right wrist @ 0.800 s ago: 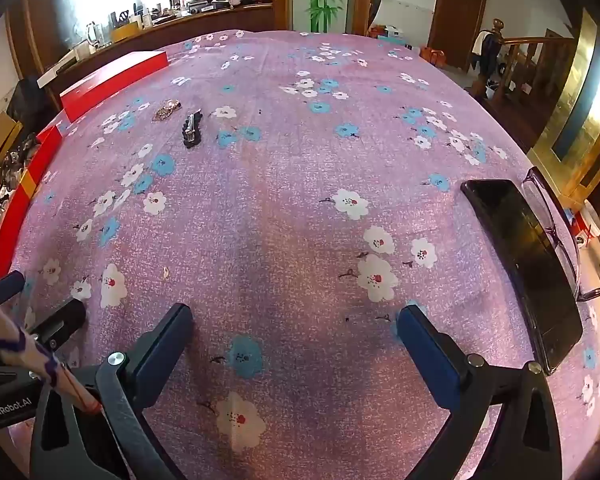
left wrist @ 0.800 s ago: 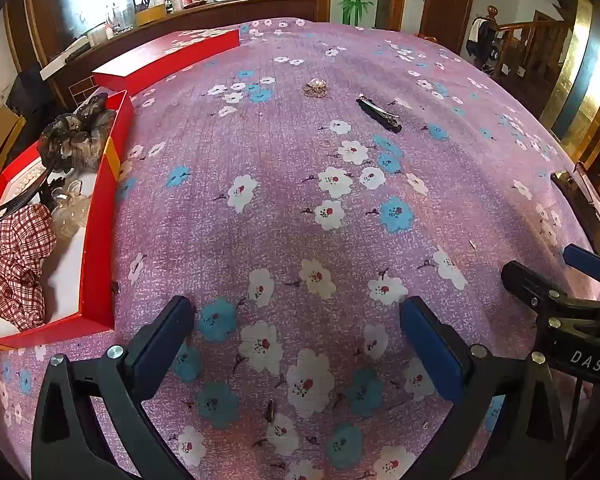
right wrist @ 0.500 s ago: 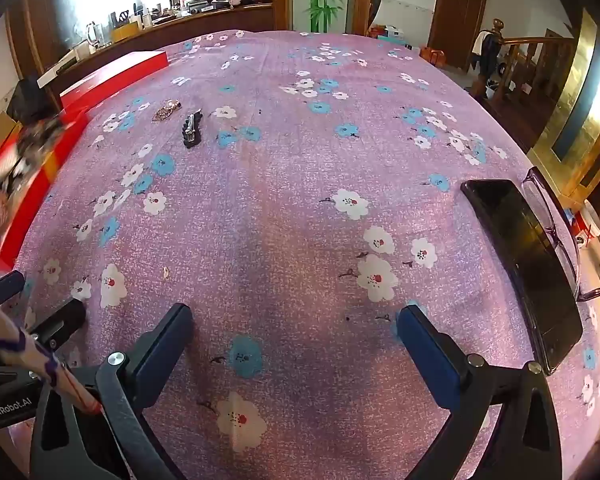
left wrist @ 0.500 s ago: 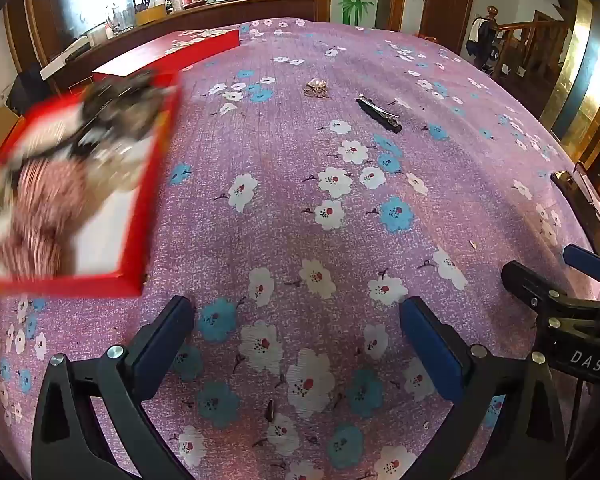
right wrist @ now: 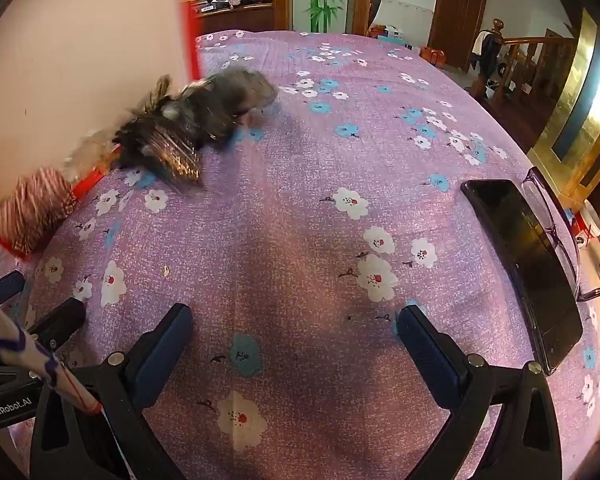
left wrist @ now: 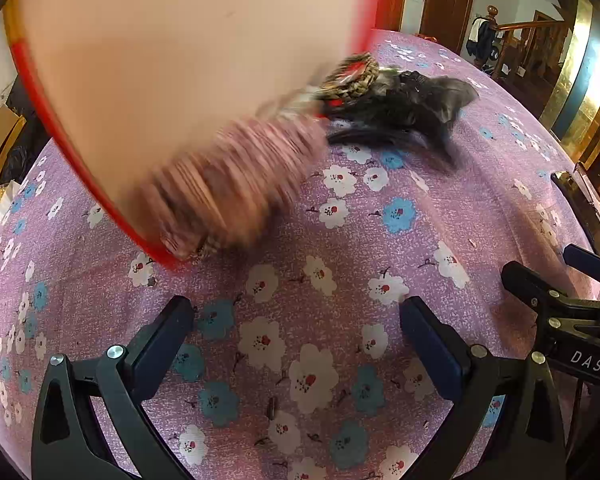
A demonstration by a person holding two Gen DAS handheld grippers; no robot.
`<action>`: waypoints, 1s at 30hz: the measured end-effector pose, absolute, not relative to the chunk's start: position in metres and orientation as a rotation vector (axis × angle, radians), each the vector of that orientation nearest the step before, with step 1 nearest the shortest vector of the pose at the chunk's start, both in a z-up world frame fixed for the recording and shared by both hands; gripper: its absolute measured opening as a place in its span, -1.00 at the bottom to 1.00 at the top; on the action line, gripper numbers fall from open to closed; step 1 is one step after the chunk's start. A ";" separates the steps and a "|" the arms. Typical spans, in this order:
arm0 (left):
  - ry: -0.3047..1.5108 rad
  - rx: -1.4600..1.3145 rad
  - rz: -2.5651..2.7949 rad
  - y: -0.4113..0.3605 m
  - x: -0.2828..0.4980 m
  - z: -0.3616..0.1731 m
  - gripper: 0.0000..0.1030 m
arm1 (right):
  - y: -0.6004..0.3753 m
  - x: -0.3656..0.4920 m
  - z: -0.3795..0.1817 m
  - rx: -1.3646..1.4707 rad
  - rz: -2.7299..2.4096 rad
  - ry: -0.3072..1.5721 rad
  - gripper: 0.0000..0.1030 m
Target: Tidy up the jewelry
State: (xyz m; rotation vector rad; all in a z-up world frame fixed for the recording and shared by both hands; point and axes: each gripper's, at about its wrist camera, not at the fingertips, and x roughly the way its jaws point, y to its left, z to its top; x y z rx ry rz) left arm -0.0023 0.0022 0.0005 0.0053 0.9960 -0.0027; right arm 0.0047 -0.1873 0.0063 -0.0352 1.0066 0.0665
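A red box (left wrist: 160, 60) with a pale inside is tipped up on edge over the purple flowered cloth (left wrist: 340, 280). Its contents spill out, blurred: a red checked scrunchie (left wrist: 228, 188), a braided band (left wrist: 356, 80) and dark hair pieces (left wrist: 412, 108). The right wrist view shows the box (right wrist: 80, 60), the dark pieces (right wrist: 204, 120) and the scrunchie (right wrist: 32, 208) at the left. My left gripper (left wrist: 296, 324) is open and empty, near the scrunchie. My right gripper (right wrist: 296, 328) is open and empty, well clear of the pile.
A black phone (right wrist: 524, 256) and glasses (right wrist: 556, 236) lie at the cloth's right edge. The other gripper's body shows at the right in the left wrist view (left wrist: 560, 312) and at the left in the right wrist view (right wrist: 20, 360).
The red box rose from lying flat at the left and tipped over toward the middle, dumping the hair accessories onto the cloth. Both grippers stayed still and open.
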 end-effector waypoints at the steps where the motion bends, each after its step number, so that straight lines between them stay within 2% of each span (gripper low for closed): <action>1: 0.996 0.005 -0.003 0.002 -0.003 0.001 1.00 | -0.187 0.005 0.007 -0.036 0.066 1.007 1.00; 30: 0.996 0.007 -0.001 0.001 -0.002 -0.001 1.00 | -0.187 0.009 0.005 -0.055 0.096 1.009 1.00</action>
